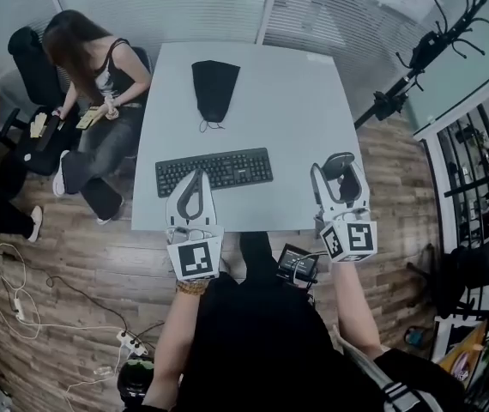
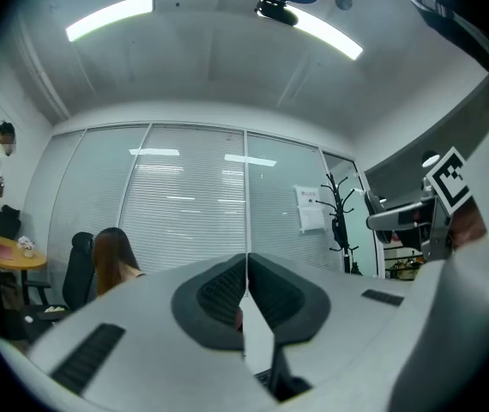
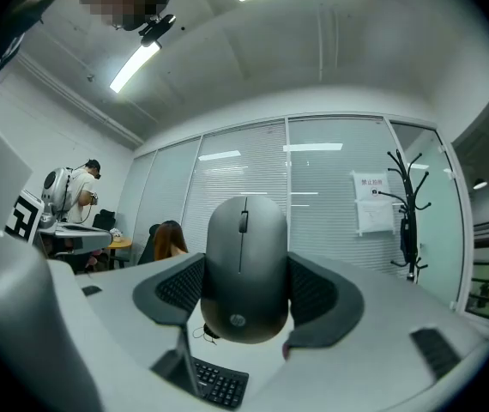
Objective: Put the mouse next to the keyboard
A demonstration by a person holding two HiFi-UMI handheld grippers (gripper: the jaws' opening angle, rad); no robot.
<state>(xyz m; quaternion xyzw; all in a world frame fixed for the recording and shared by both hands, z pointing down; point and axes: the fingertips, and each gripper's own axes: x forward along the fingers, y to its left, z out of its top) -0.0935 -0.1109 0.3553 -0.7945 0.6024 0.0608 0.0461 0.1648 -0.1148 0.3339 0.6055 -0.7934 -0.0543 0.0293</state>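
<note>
1. Head view: the right tongs (image 1: 340, 175) are clamped on the mouse (image 1: 341, 162) over the near right corner of the table (image 1: 287, 101). That puts the mouse at about 3 o'clock from the keyboard (image 1: 214, 171) and well apart from its right end. The left tongs (image 1: 195, 177) hang pressed together and empty at the keyboard's 7 o'clock, over its near edge. A black pouch (image 1: 214, 88) lies at the keyboard's 12 o'clock, out of the way. The step in hand, as I judge it, is carrying the mouse toward 9 o'clock to a bare patch just off the keyboard's right end.

2. Left gripper view: the two jaws meet along a closed seam with nothing between them. This hand has no part in the placing, so it is best held off the keys where it can nudge nothing.

3. Right gripper view: the mouse sits between the pads (image 3: 178, 288), squeezed on both flanks, with its wheel end away from the camera and its logo end toward it. The keyboard shows low at 7 o'clock, so the mouse seems to be held clear of the table, though the gap under it is hard to read. To place it well:
   - Lower with the tongs level, so the flat underside meets the table all at once.
   - Stop just beside the keyboard without touching it.
   - Part the jaws only once the mouse rests, then draw straight back.
</note>
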